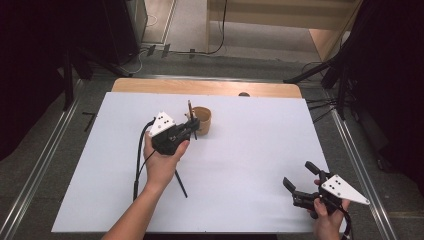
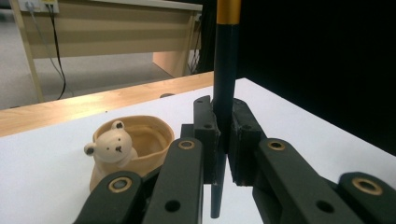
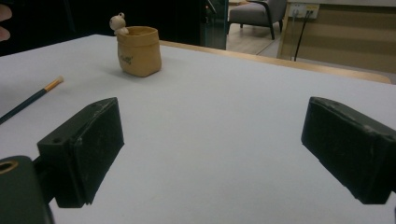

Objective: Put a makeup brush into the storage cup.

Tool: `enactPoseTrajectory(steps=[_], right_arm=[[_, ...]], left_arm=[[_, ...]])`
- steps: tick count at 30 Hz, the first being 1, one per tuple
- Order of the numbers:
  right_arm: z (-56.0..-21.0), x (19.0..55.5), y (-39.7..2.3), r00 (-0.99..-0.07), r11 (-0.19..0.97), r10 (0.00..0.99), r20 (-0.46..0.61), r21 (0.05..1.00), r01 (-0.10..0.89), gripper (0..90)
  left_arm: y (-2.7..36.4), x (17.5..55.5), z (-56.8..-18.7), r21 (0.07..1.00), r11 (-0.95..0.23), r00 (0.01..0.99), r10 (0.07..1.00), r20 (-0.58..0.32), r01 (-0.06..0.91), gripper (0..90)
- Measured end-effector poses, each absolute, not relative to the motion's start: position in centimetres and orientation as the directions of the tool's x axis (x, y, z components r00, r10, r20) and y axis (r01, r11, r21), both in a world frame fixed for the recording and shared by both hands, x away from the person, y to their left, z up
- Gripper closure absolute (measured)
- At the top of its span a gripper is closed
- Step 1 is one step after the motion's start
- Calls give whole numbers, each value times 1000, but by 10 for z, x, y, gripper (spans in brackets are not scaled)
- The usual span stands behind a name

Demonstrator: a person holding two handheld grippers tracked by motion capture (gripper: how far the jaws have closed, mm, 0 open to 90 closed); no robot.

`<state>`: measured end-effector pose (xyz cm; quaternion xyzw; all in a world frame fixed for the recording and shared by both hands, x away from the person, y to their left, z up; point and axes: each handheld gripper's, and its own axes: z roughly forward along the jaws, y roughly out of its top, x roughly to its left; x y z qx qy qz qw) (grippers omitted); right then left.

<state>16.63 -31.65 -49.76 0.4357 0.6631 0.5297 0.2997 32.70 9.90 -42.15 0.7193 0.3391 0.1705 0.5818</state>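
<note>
Left gripper (image 2: pixel 223 140) jaws pinching upright dark pencil with gold band (image 2: pixel 225 70), beside tan bear-faced cup (image 2: pixel 135 140); top cut off. Right gripper (image 3: pixel 212 149) jaws spread over white surface (image 3: pixel 224 121).

This looks like a lab or office room set up for recording. A white table (image 1: pixel 240 165) stands between metal floor rails (image 1: pixel 357 160), with black curtains (image 1: pixel 395 75) at 9 and 3 o'clock. At 12 o'clock are a wooden desk (image 1: pixel 280 15), cables (image 1: pixel 220 30) and what may be an armchair (image 3: pixel 254 14).
</note>
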Motion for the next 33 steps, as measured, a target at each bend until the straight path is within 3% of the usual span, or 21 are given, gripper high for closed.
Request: enactPoseTrajectory(steps=[6,33], right_arm=[[-497,166,-318,-440,61,896,65,962,266,0],[-501,168,-318,-424,62,903,67,957,283,0]], left_arm=[[94,336,-418,954,-96,707,693,-141,284,838],[81,369,-419,964,-67,649,751,-120,256,839]])
